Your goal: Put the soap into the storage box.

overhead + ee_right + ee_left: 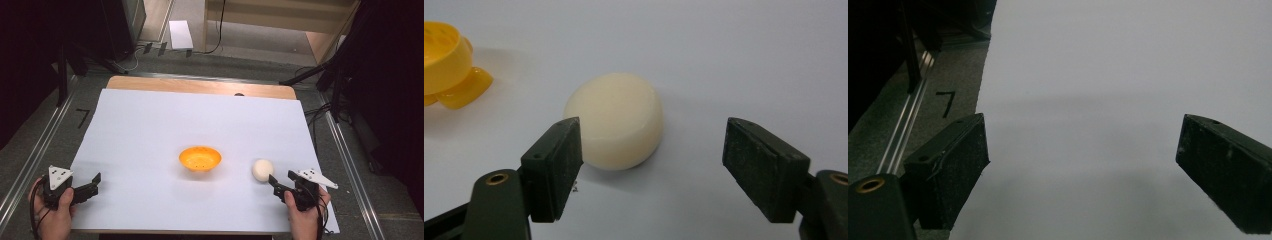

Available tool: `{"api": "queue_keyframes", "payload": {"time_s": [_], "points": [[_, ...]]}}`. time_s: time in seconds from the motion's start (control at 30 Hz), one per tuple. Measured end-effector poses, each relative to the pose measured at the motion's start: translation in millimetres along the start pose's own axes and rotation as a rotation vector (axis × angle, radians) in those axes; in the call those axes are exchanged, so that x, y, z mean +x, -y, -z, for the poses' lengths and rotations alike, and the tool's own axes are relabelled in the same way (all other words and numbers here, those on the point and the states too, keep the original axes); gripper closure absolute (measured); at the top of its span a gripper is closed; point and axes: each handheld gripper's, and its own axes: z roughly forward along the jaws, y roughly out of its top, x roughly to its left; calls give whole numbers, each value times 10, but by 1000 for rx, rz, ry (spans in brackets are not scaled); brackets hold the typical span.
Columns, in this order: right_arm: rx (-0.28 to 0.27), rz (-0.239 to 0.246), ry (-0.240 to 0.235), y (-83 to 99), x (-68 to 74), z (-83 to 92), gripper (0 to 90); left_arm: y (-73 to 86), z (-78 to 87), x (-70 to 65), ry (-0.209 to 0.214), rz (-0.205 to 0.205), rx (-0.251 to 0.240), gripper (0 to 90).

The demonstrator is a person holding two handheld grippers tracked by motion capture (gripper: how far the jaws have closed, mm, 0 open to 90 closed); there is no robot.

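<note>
A white sheet (165, 125) covers most of the wooden tabletop (200, 86), whose bare edge shows along the far side. On the grey floor just left of the sheet a black mark (947, 102) like the numeral 7 can be read; no other writing or label is legible.

Near the middle of the sheet sits an orange bowl (200, 158), its inner bottom dotted with small holes. To its right, apart from it, a cream-white round lump (262, 170) lies on the sheet.

The left gripper (89, 186) is held at the near left corner of the sheet, its fingers (948, 170) spread wide over bare sheet with nothing between them.

The right gripper (281, 181) is at the near right, just short of the lump. Its fingers (555, 167) stand spread and clasp nothing; the lump lies just beyond their tips, toward the left one, and whether that tip touches it cannot be told.
</note>
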Motion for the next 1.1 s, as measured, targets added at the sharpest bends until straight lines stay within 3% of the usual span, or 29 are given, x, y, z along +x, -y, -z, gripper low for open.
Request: {"api": "queue_keyframes", "payload": {"time_s": [0.33,0.53,0.67,0.87,1.1], "points": [[68,-21,-22,-88,134,-151,208,1,-4,-7,-5,-2,-1,73],[138,-24,-5,-159,219,-306,223,0,-5,-7,-5,-3,1,72],[174,-13,27,-189,278,-363,214,0,-5,-7,-5,-3,0,72],[239,-54,95,-250,316,-488,241,0,-4,-10,-7,-4,2,72],[271,-57,146,-325,369,-581,239,0,-4,-10,-8,-4,2,72]]}}
